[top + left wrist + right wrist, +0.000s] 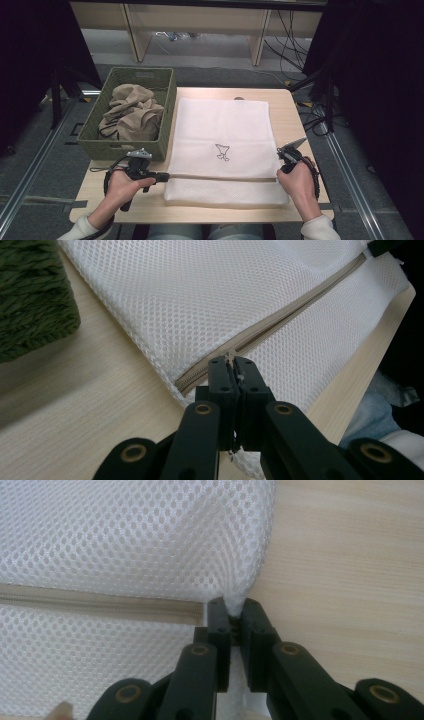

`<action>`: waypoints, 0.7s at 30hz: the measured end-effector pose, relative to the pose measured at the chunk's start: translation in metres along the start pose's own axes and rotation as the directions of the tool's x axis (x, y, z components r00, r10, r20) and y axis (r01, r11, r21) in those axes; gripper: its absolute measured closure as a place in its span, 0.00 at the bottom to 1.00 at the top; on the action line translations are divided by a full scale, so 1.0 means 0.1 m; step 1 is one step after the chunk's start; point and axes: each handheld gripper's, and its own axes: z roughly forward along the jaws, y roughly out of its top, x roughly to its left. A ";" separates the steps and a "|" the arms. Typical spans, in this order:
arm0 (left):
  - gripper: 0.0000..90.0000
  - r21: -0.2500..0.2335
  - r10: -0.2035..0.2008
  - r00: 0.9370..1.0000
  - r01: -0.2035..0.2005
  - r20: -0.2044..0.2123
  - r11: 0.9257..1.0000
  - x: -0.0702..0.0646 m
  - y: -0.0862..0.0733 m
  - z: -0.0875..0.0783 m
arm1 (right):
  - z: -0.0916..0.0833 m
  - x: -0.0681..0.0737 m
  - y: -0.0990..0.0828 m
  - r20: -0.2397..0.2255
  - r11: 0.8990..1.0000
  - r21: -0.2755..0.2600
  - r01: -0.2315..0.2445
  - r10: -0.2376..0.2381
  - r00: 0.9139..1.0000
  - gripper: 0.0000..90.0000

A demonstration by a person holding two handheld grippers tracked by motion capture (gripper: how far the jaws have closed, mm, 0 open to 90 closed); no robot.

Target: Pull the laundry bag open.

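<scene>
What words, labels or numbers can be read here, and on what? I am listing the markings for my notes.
There is no readable text. The white mesh laundry bag carries a small black line drawing, a sign without letters. The green woven basket has a pale patch on its far rim, too blurred to read.

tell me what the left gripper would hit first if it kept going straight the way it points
Probably nothing solid: the left gripper would run along the zipper over the mesh bag, toward the right gripper.
</scene>
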 end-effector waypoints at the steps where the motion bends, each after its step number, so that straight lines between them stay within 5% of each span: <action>1: 0.97 -0.002 0.009 1.000 -0.009 -0.011 1.000 0.01 -0.01 -0.01 | 0.00 0.01 0.00 0.002 1.000 0.005 -0.004 0.004 1.000 0.94; 5: 0.97 0.001 -0.003 1.000 0.003 -0.021 1.000 0.07 -0.03 -0.05 | 0.00 0.01 0.00 0.007 1.000 0.004 0.005 -0.005 1.000 0.94; 6: 0.97 -0.005 -0.013 1.000 0.013 -0.024 1.000 0.08 -0.04 -0.06 | 0.00 -0.02 0.00 0.019 0.999 0.005 0.052 -0.052 0.998 0.94; 8: 0.97 -0.002 -0.018 0.999 0.018 -0.026 1.000 0.11 -0.05 -0.08 | 0.00 0.01 0.00 -0.002 1.000 -0.003 -0.009 0.009 1.000 0.94; 13: 0.97 -0.010 -0.033 0.999 0.033 -0.028 0.999 0.15 -0.08 -0.11 | 0.01 0.00 -0.01 0.000 0.999 -0.002 0.040 -0.040 0.999 0.94; 16: 0.97 0.000 -0.031 0.999 0.031 -0.025 1.000 0.17 -0.08 -0.11 | 0.01 0.04 0.00 -0.002 1.000 0.010 0.004 -0.004 1.000 0.94; 21: 0.97 -0.008 -0.025 0.998 0.025 -0.060 1.000 0.19 -0.08 -0.12 | 0.02 0.03 -0.01 -0.004 1.000 0.011 0.024 -0.024 1.000 0.94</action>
